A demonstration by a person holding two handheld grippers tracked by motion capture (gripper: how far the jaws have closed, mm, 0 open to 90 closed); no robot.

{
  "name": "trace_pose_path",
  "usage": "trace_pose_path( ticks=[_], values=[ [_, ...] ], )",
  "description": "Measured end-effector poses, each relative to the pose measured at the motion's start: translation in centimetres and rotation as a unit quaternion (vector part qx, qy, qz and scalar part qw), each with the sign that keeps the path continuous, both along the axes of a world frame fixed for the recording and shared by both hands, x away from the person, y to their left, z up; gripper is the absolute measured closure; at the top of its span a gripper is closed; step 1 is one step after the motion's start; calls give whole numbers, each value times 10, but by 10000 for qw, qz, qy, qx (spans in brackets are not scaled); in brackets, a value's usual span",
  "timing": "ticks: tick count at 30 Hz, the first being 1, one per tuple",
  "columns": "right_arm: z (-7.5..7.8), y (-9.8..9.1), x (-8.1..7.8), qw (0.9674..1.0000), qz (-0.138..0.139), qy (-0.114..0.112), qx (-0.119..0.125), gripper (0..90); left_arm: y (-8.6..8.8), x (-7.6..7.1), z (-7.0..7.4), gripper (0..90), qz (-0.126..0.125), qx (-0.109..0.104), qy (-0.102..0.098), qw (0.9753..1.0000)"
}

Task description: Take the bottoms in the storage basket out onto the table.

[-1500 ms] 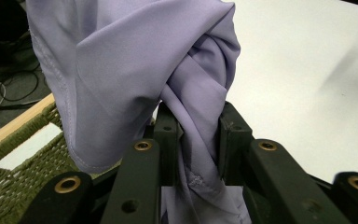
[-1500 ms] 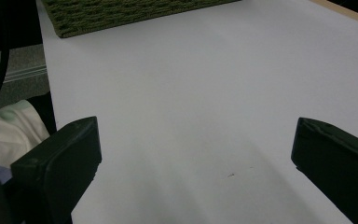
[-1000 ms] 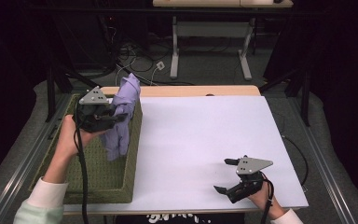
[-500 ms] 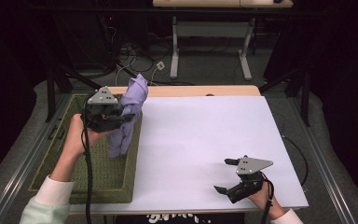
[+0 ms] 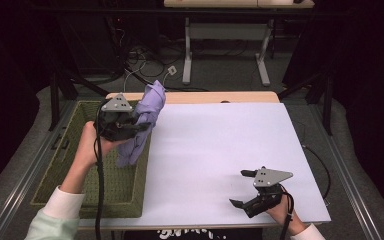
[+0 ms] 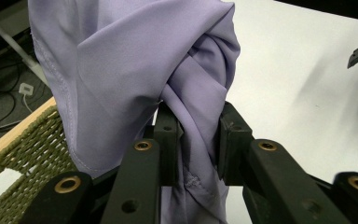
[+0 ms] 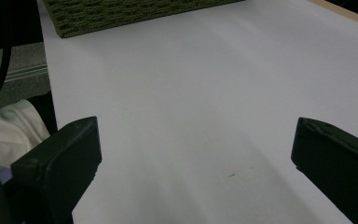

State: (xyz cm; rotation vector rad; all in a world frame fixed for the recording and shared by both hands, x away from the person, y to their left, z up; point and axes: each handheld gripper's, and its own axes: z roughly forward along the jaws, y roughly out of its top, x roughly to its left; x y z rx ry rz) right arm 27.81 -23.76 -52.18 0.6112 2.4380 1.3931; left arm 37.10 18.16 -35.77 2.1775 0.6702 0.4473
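Where the table's left edge meets the floor rail sits item one: a green woven basket (image 5: 60, 170), rectangular, open-topped, set just beside the white table surface (image 5: 220, 160). Its weave also shows at the lower left of the left gripper view (image 6: 23, 149) and at the top of the right gripper view (image 7: 121, 14).

Item two: the person's left hand (image 5: 87, 145), pale sleeve at the wrist, raised over the basket's right wall and holding the left gripper (image 5: 139, 127), grey three-cornered plate on top, black cable trailing down toward the bottom edge.

Item three: a lilac cloth (image 5: 142, 122), bunched and twisted, clamped between the left gripper's jaws. One part stands up above the gripper; the rest hangs down along the basket's right wall, clear of the table surface as far as can be told. In the left gripper view the cloth (image 6: 135, 70) is pinched in a gathered fold between the two black jaws, a stitched hem visible at its left edge.

Item four: white table surface, bare across its middle, wooden edge along the far side.

Item five: the right gripper (image 5: 243, 190), near the table's front right corner, held low by the person's right hand (image 5: 280, 210). Its jaws stand wide apart with nothing between them; the right gripper view shows bare white surface (image 7: 191, 116) between the two black jaw tips.
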Motion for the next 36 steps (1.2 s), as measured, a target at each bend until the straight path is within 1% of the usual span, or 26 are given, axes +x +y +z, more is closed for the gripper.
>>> trace_pose_path(
  ticks=[17,25,36],
  values=[
    [0,0,0,10000,11,-14,8,12,-17,4,-5,737,-160,14,80,9998],
    [0,0,0,10000,13,-10,8,12,-24,7,-8,740,-202,12,78,9998],
    [0,0,0,10000,16,12,14,13,-29,8,-8,751,-236,-17,101,9997]
  ],
)
